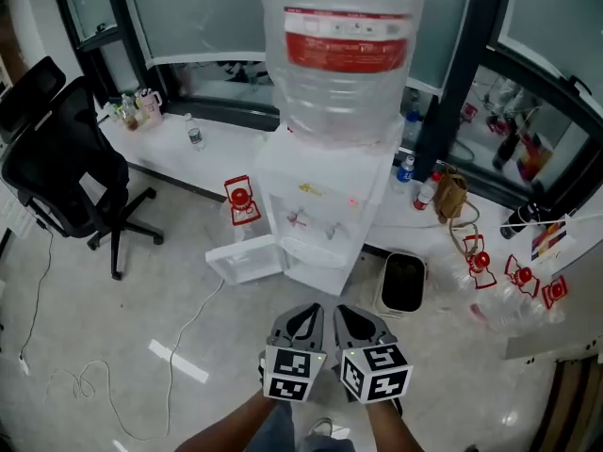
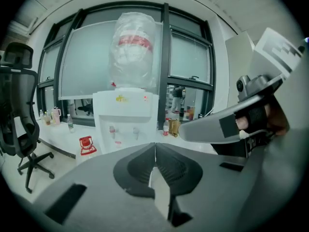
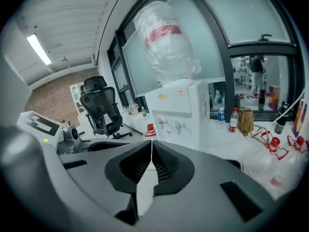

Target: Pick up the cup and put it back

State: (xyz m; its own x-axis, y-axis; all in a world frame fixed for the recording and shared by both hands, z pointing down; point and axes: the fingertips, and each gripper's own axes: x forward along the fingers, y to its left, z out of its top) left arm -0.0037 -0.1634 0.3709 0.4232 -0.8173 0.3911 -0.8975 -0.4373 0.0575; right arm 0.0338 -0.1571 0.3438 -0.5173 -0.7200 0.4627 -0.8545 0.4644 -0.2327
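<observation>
Hovering closed and empty before the water dispenser (image 1: 316, 219), left tool (image 1: 303, 316) and right tool (image 1: 356, 318) hold no cup; the task looks finished or unstarted.

Left tool (image 2: 155, 148) and right tool (image 3: 151, 145) are grey (black-padded).

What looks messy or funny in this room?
The water dispenser has its little bottom door hanging wide open. To its right, empty clear jugs with red handles lie tipped over instead of standing up.
</observation>
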